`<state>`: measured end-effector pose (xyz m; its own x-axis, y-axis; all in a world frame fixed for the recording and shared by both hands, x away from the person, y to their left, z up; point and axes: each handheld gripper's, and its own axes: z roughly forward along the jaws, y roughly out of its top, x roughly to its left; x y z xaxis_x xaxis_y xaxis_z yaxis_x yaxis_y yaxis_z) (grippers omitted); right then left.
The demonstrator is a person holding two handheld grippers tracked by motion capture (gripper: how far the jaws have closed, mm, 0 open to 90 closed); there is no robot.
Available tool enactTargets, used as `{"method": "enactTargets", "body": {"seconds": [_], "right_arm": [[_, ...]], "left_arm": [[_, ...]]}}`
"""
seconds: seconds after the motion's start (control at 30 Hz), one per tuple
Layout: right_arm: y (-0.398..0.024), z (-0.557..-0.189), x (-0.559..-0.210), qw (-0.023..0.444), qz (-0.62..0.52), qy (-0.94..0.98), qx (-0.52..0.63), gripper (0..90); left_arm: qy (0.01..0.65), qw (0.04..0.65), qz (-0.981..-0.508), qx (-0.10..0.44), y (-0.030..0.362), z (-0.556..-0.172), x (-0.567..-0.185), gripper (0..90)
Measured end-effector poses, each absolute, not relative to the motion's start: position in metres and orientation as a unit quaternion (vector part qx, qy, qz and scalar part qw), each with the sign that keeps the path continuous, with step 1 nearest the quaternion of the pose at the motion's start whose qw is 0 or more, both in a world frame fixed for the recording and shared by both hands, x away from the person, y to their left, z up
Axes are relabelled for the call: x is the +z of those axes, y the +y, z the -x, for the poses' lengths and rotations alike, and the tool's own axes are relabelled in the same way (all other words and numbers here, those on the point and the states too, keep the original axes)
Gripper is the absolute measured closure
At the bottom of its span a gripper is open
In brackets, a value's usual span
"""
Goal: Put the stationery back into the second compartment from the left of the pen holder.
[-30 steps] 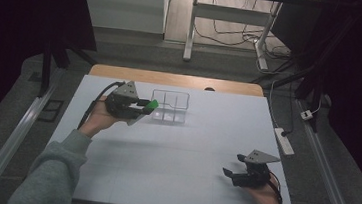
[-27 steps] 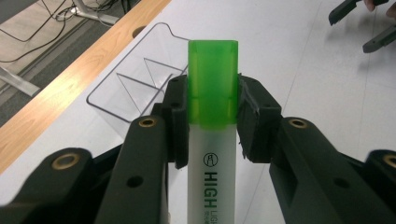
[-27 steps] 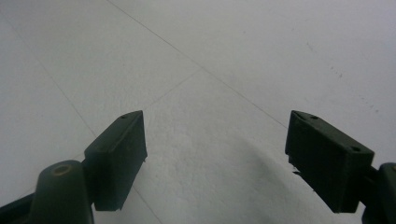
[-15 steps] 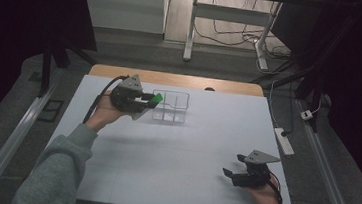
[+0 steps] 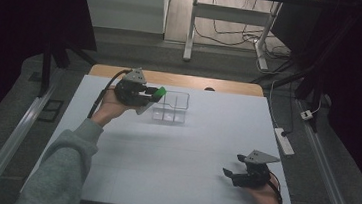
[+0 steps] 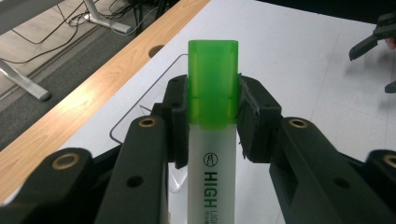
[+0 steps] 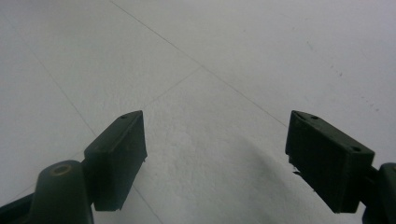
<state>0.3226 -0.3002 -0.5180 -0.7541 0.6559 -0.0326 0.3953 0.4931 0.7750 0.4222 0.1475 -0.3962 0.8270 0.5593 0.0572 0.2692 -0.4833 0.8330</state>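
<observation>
The left gripper (image 6: 212,112) clamps a green-capped highlighter (image 6: 212,140) between its pads, cap pointing forward. It hangs just left of a clear divided tray (image 5: 173,107) on the white table (image 5: 189,153); the cap seems to reach over the tray's near-left corner, though that is hard to judge. Well apart, the right gripper (image 7: 215,154) sits low over bare table, jaws spread wide with nothing between them.

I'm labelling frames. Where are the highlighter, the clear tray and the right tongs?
highlighter (image 6: 212,88): left gripper view, green cap.
clear tray (image 5: 182,96): high view, far rim.
right tongs (image 7: 215,154): right gripper view, midway between tips.
</observation>
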Motion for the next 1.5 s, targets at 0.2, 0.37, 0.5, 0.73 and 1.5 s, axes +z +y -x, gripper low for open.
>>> {"method": "enactTargets", "body": {"seconds": [0.2,0.37,0.5,0.73,1.5], "right_arm": [[-0.300,-0.322,-0.518,0.165,-0.310,0.848,0.397,20.0],[-0.301,-0.323,-0.518,0.165,-0.311,0.848,0.397,20.0],[-0.301,-0.323,-0.518,0.165,-0.311,0.848,0.397,20.0],[-0.301,-0.323,-0.518,0.165,-0.313,0.847,0.396,20.1],[-0.304,-0.322,-0.518,0.167,-0.315,0.844,0.401,20.2]], "left_arm": [[0.246,0.449,-0.843,0.165,0.141,-0.428,-0.392,66.8],[0.244,0.454,-0.841,0.168,0.134,-0.432,-0.388,66.9],[0.246,0.455,-0.839,0.169,0.129,-0.438,-0.385,66.9],[0.249,0.462,-0.834,0.172,0.120,-0.447,-0.379,66.8],[0.263,0.479,-0.819,0.175,0.093,-0.478,-0.378,66.8]]}}
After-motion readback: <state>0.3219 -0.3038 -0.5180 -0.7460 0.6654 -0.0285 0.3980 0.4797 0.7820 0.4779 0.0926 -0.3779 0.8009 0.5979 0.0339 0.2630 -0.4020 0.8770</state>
